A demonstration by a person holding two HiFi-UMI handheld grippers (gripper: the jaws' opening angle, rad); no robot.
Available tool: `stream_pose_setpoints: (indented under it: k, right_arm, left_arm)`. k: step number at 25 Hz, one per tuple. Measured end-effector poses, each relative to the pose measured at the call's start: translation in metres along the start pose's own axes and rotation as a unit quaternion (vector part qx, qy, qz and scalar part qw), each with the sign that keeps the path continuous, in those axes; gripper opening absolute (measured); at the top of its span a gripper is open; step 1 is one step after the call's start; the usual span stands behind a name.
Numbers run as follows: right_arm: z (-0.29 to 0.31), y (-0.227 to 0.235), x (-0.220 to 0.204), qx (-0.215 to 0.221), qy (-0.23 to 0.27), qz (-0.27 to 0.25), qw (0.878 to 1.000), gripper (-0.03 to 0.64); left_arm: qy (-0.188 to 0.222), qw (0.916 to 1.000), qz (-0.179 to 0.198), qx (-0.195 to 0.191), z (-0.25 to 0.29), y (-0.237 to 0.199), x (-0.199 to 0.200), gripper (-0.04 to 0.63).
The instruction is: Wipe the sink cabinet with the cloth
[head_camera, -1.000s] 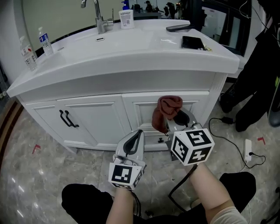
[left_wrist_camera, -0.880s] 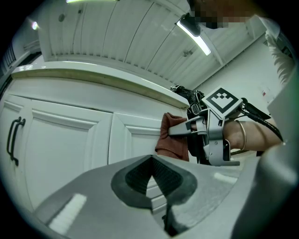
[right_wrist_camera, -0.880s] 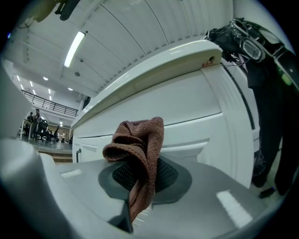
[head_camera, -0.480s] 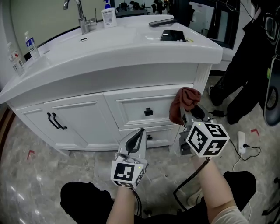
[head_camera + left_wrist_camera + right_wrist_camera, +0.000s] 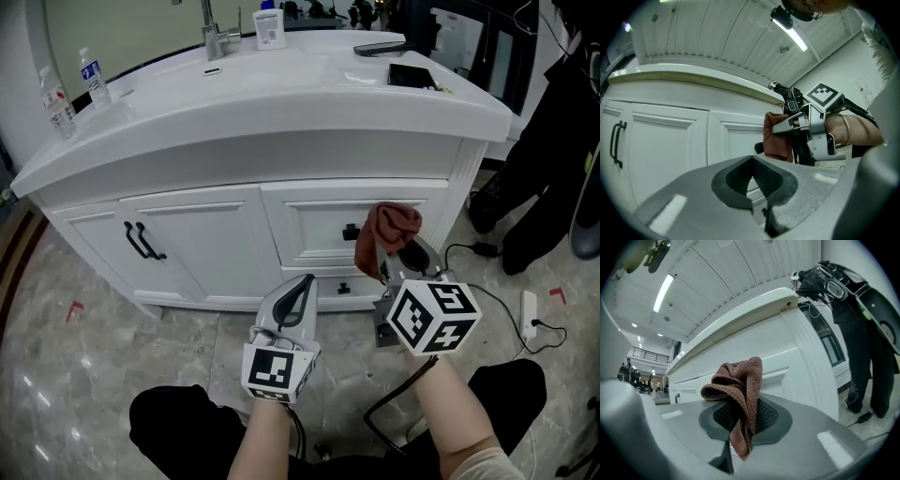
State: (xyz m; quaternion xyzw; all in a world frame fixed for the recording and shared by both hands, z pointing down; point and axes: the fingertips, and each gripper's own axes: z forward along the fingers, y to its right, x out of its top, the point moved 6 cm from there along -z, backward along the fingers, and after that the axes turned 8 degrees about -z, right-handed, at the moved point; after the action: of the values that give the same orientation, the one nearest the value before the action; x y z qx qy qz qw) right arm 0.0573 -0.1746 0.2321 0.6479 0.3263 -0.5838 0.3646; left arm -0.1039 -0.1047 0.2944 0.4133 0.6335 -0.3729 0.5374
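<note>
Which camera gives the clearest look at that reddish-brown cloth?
The right gripper view: the cloth fills the centre, pinched between the shut jaws, its weave visible. The head view shows it smaller, bunched above the right gripper. The left gripper view shows it sideways, partly hidden.

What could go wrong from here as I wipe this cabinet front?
The right gripper pinches only a fold of the cloth, so pressing on the cabinet might pull it loose. The bunched cloth sits close to the black drawer knob and could snag there.
</note>
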Motion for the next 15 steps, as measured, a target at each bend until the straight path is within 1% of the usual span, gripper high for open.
stream_pose_setpoints:
  k: [4, 8, 12, 15]
  right_arm:
    - [0.024, -0.047, -0.021, 0.058, -0.016, 0.013, 0.998, 0.081]
    - [0.049, -0.084, -0.039, 0.099, -0.038, 0.007, 0.994, 0.081]
    - [0.073, -0.110, -0.056, 0.124, -0.061, 0.004, 0.990, 0.080]
    - [0.083, -0.115, -0.062, 0.124, -0.065, -0.001, 0.990, 0.081]
  left_arm:
    - [-0.003, 0.9995, 0.001, 0.033, -0.018, -0.027, -0.002, 0.000]
    - [-0.010, 0.9982, 0.006, 0.059, -0.033, -0.050, -0.005, 0.000]
    - [-0.010, 0.9969, -0.002, 0.078, -0.043, -0.068, -0.007, 0.000]
    - [-0.011, 0.9966, -0.010, 0.081, -0.045, -0.073, -0.011, 0.000]
